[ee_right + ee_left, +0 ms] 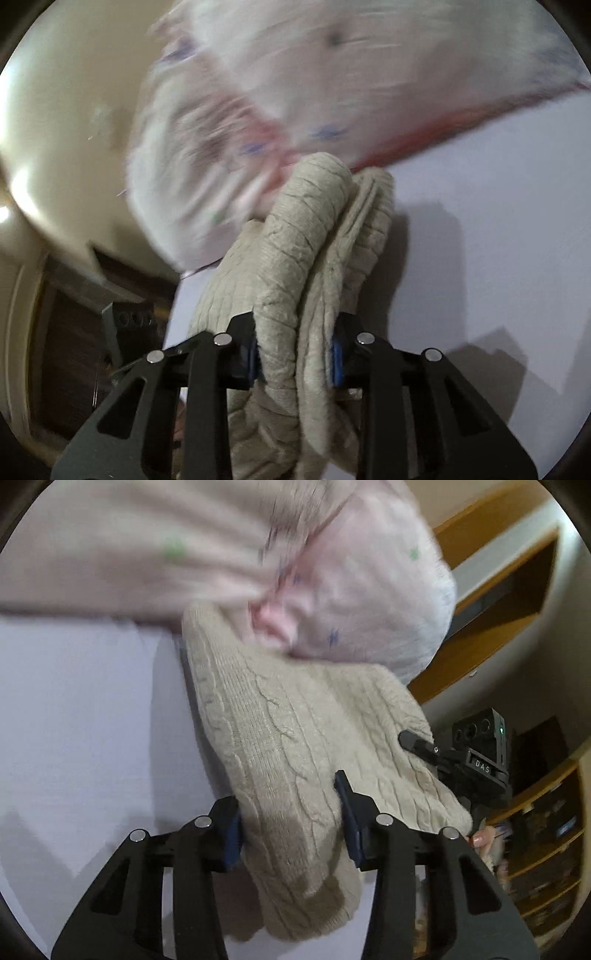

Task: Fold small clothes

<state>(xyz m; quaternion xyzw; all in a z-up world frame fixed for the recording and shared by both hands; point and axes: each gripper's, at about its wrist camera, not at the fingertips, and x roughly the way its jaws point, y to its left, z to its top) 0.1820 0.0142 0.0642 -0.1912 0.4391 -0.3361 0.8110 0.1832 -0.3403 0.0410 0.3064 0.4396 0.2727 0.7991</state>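
Left tool (291, 823) clamped on a fold of beige cable-knit garment (295, 738), angled forward over the white tabletop (74, 701). Right tool (295, 350) likewise clamped on bunched beige knit (314, 240), seen from the left wrist at the garment's far edge (417, 744). Pale pink printed cloth (332, 572) just beyond, blurred, touching the knit.

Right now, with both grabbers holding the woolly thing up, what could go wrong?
The pink cloth is caught up with the beige knit, so it might get dragged along or flop off. The right gripper pinches a thick bunched roll, so layers could slip out. The left gripper holds only an edge.
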